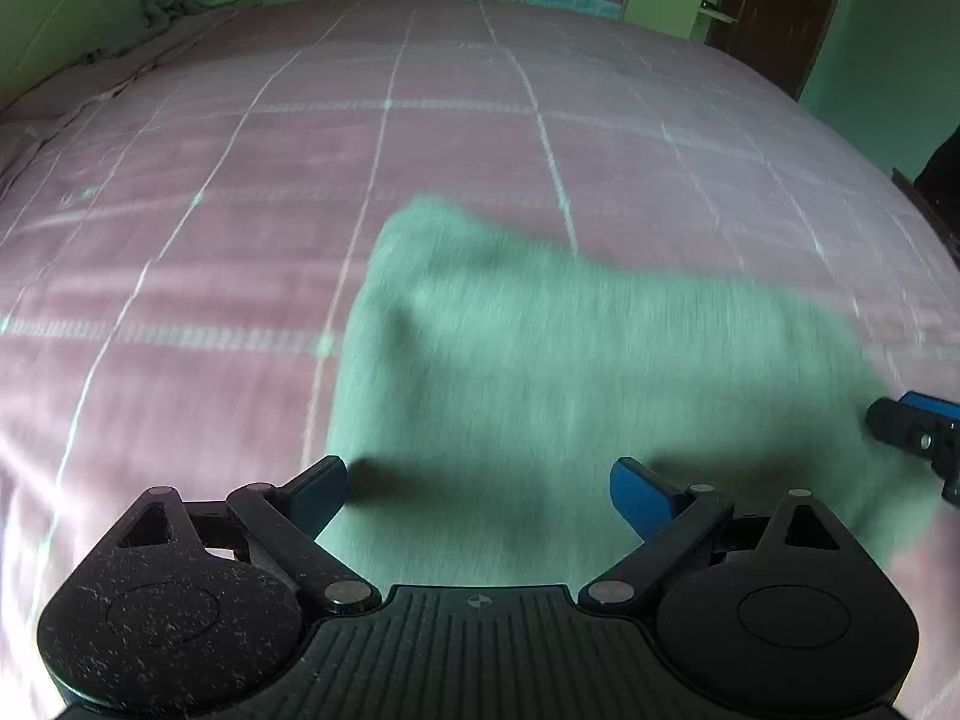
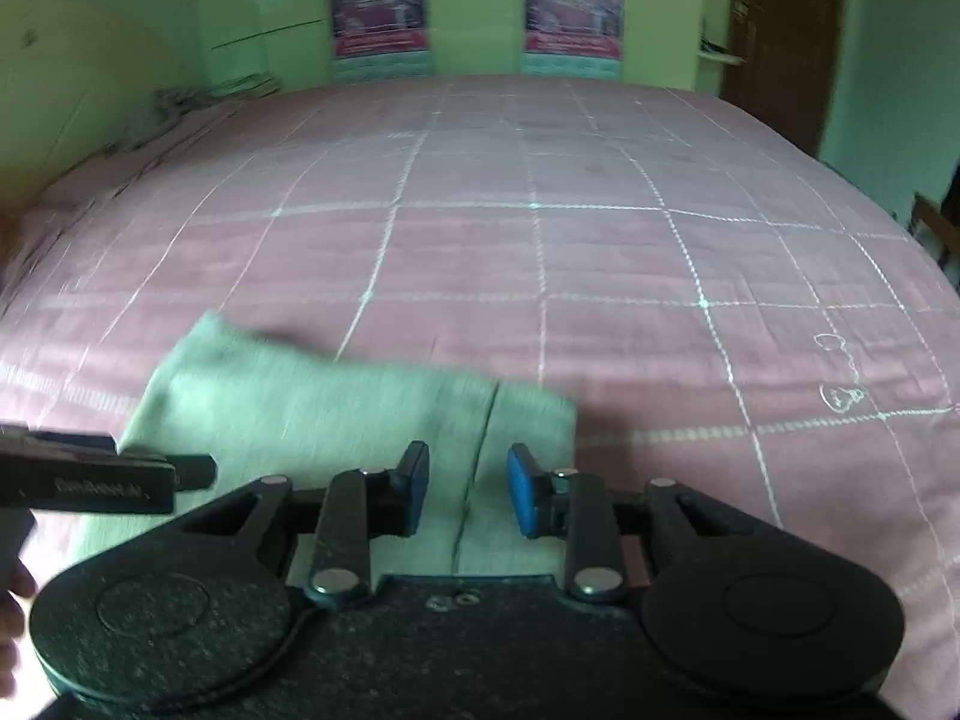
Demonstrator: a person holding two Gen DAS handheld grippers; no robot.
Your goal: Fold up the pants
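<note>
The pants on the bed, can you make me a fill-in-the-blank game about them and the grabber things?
1. The pants lie on a bedspread whose colour is ____.
2. The left gripper has its jaws spread wide, and between them it holds ____.
3. On the far wall hang ____ posters.
4. The right gripper hovers over a dark ____ running down the pants.

Missing words: pink; nothing; two; seam
</note>
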